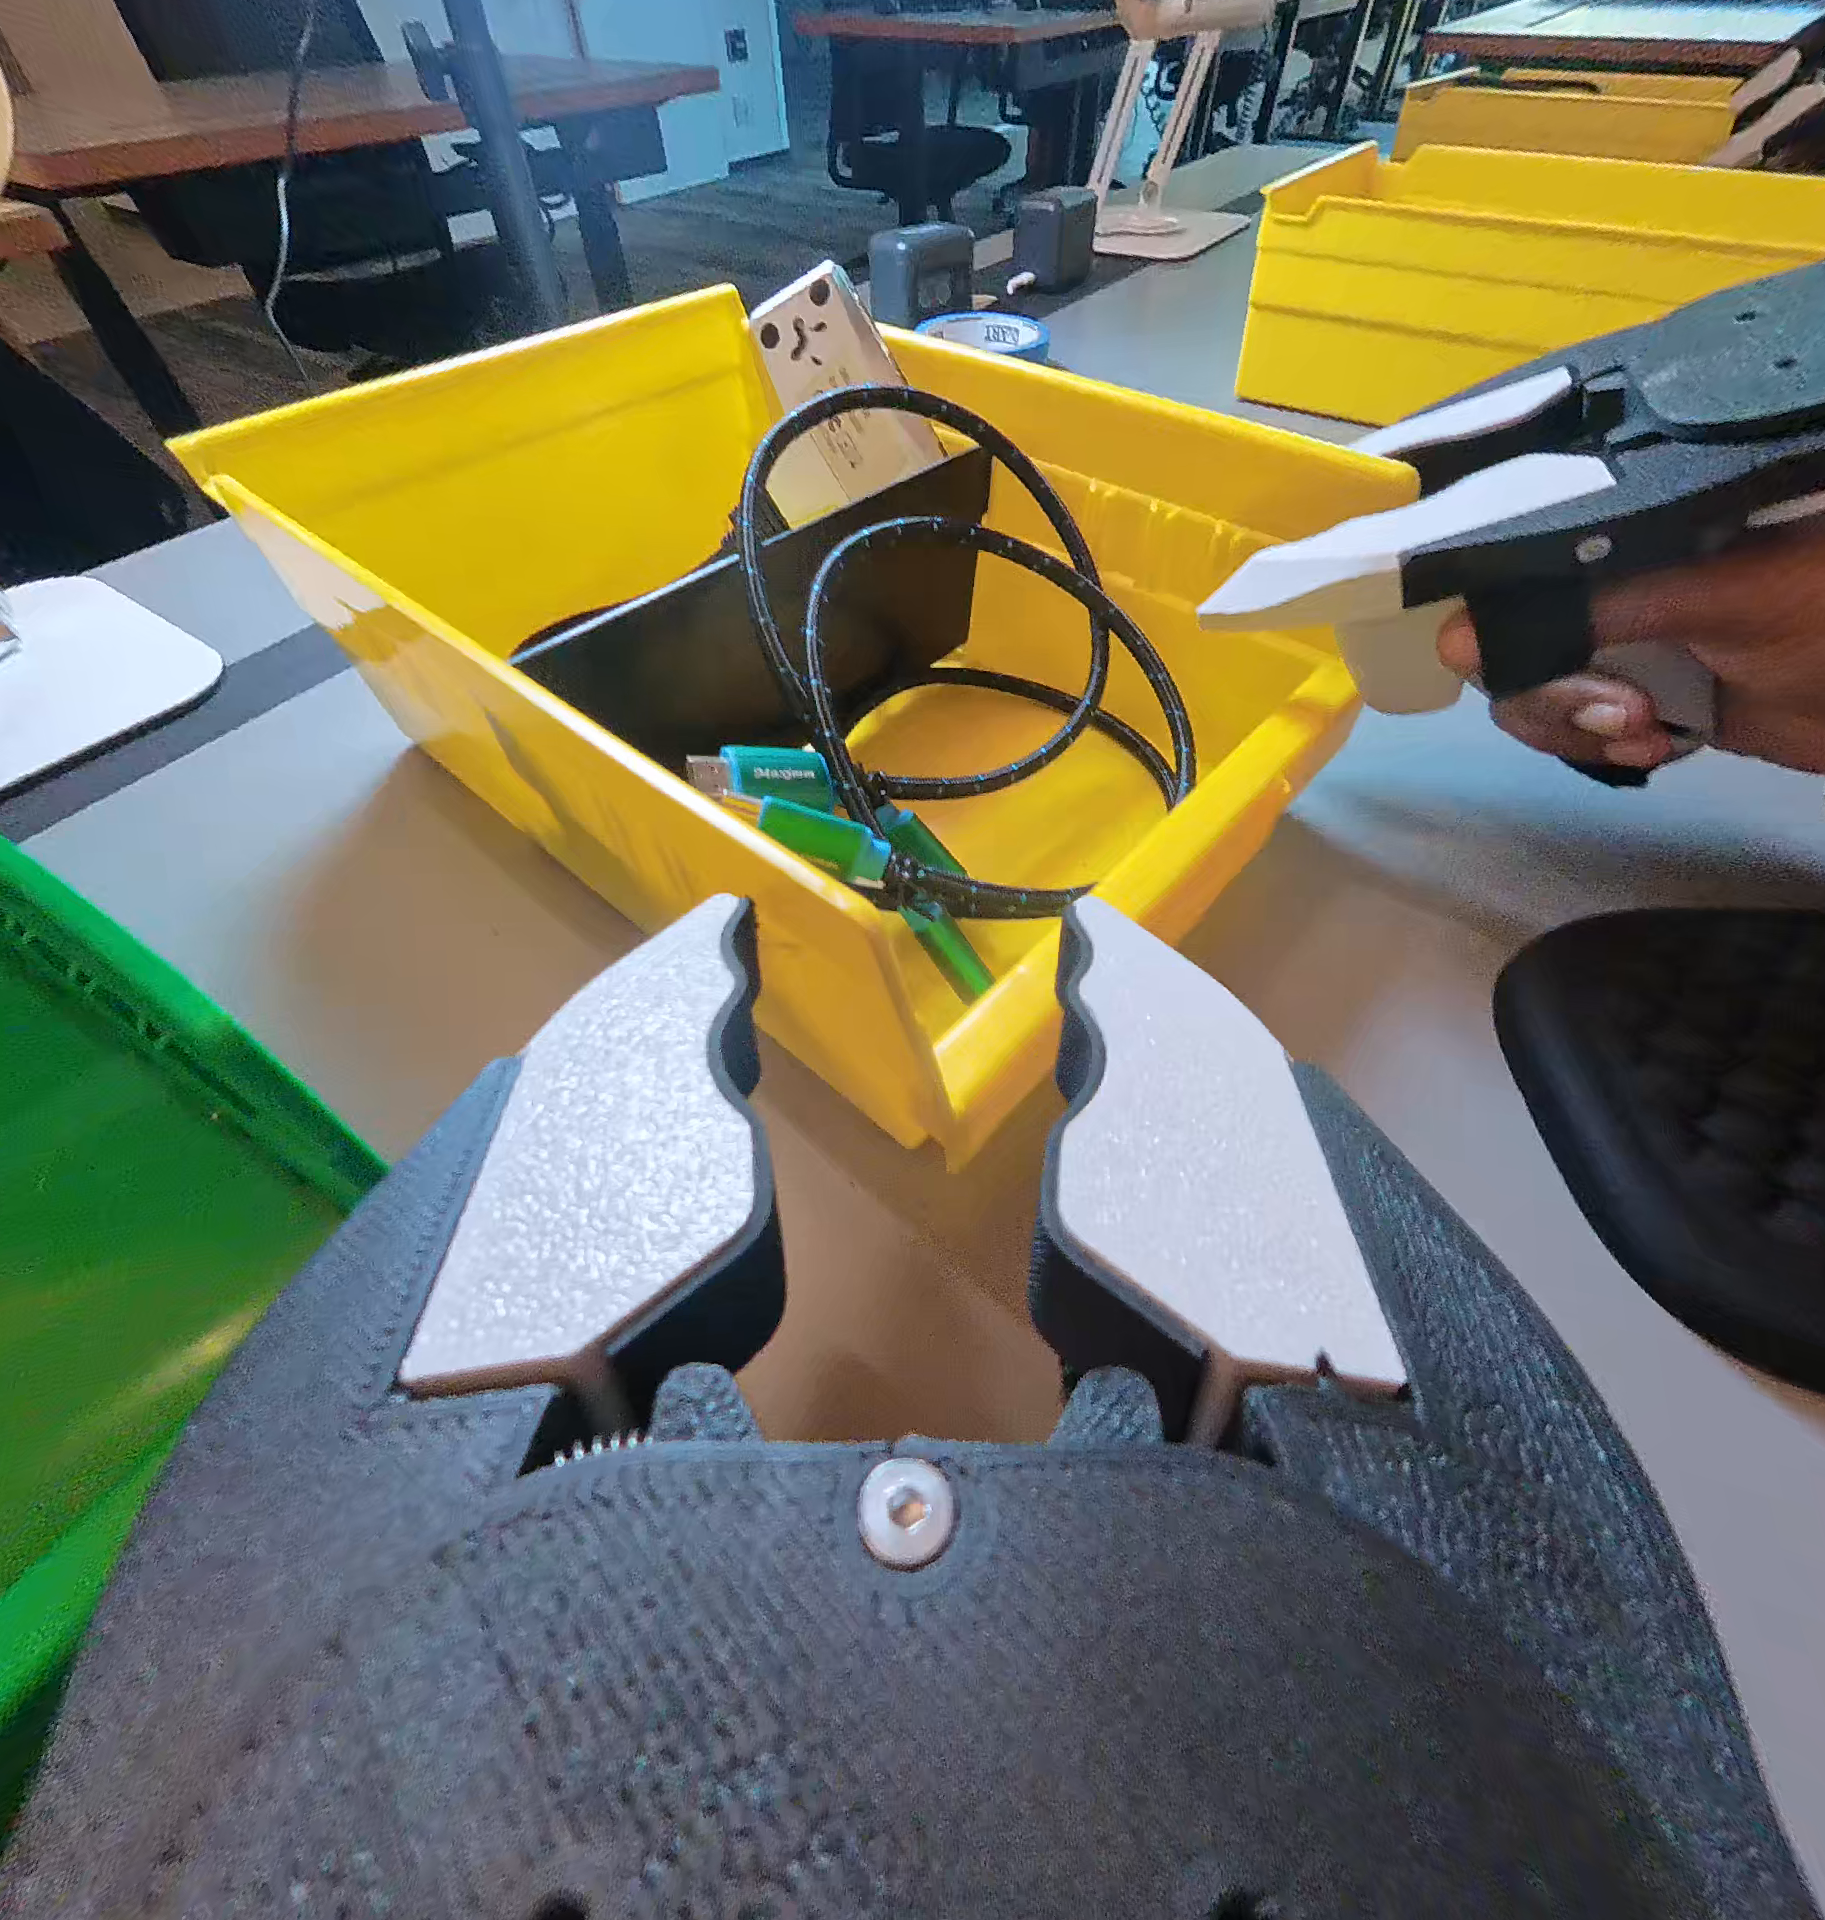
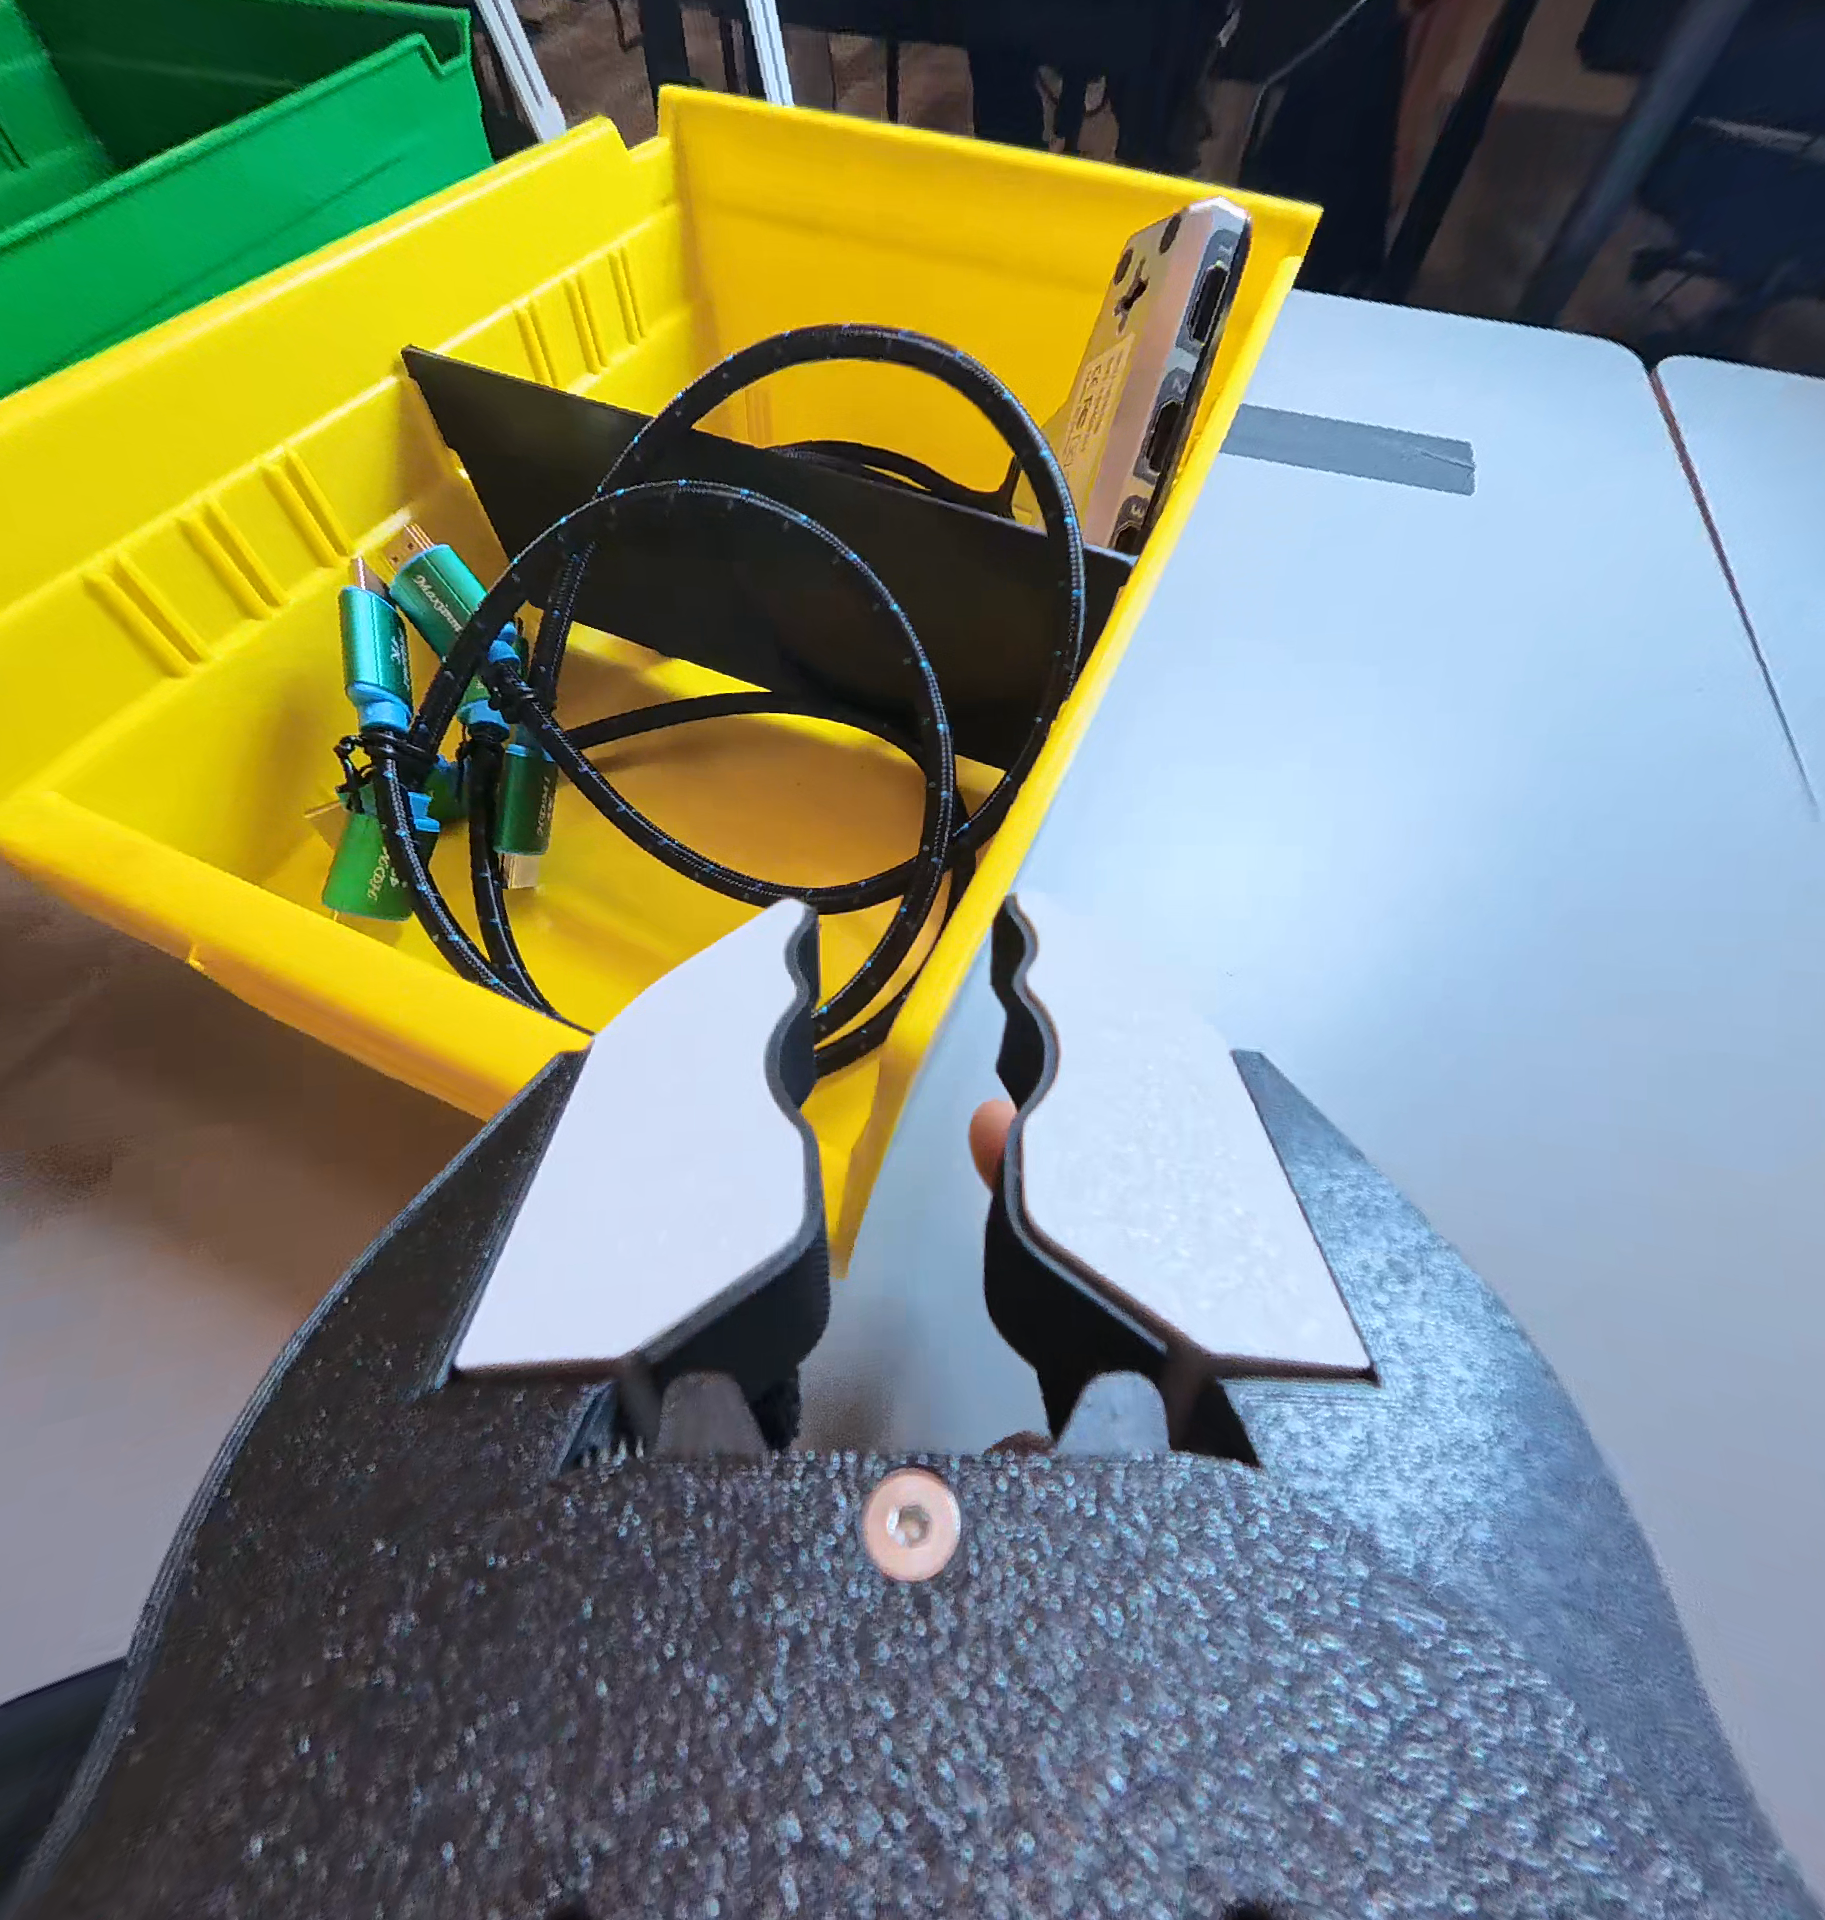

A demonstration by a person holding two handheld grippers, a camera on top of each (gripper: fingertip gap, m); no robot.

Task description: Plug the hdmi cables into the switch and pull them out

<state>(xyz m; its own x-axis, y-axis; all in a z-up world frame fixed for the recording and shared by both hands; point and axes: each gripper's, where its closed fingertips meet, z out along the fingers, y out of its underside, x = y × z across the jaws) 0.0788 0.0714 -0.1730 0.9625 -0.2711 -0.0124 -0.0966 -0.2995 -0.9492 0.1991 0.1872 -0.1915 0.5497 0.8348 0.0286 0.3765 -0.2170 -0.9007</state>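
**Cables and switch lay in the yellow bin, both grippers empty**

The HDMI cables (image 2: pixel 742 665), black braided with green plugs (image 2: pixel 373 649), lay coiled in the near compartment of a yellow bin (image 1: pixel 492 488), their loops rising above a black divider (image 2: pixel 783 582) that crossed the bin. The plugs sat bunched together on the bin floor near one side wall. Behind the divider, the switch (image 2: pixel 1168 384), a pale metallic box with a row of ports along one edge, stood tilted in the far compartment, leaning against the bin's wall and reaching above its rim.

The left gripper (image 1: pixel 903 914) hovered just outside the bin's near corner, its fingers spread apart with nothing between them. The right gripper (image 2: pixel 903 914) hung over the bin's side wall, fingers likewise parted and empty; in the left wrist view it showed above the bin's right side, held by a hand (image 1: pixel 1656 665).

The bin rested on a grey table (image 2: pixel 1459 779). A green bin (image 2: pixel 212 177) stood beside it, and another yellow bin (image 1: pixel 1510 301) sat farther off.
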